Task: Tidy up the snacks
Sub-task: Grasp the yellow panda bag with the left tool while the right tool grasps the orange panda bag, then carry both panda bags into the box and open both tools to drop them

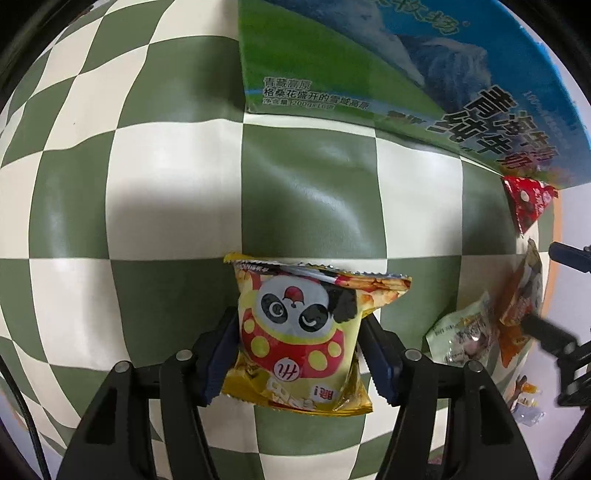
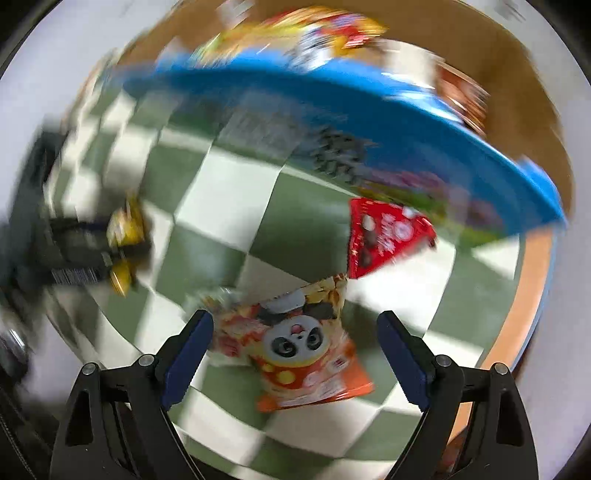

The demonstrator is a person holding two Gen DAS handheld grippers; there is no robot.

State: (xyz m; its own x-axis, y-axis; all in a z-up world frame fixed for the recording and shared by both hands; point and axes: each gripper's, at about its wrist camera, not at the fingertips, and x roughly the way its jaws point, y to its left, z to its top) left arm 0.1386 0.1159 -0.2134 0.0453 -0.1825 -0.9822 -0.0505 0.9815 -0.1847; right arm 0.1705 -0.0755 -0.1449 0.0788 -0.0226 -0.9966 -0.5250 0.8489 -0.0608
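The left gripper points down at a green-and-cream checked cloth and is closed on a yellow panda bag; its blue pads press the bag's two sides near its lower half. The bag's crimped top edge sticks out past the fingertips, over a green square of the cloth.

A milk box, printed with a mountain, green grass and Chinese lettering, stands toward the far side of the cloth. From the right wrist view its blue rim shows, with blurred bright packets inside it.

A red packet lies on the cloth right against the box's near wall. Nearer, toward the cloth's right edge, an orange panda bag lies flat, and a pale green packet lies beside it, touching or overlapping it.

The right gripper hangs over the orange bag with its jaws wide apart. The bag sits between the blue pads in the view, but neither pad touches it. This view is smeared by motion, so finer detail cannot be read.

At the left of the right wrist view the left gripper appears as a dark blur with the yellow bag in it. An orange band runs beyond the cloth's right edge.
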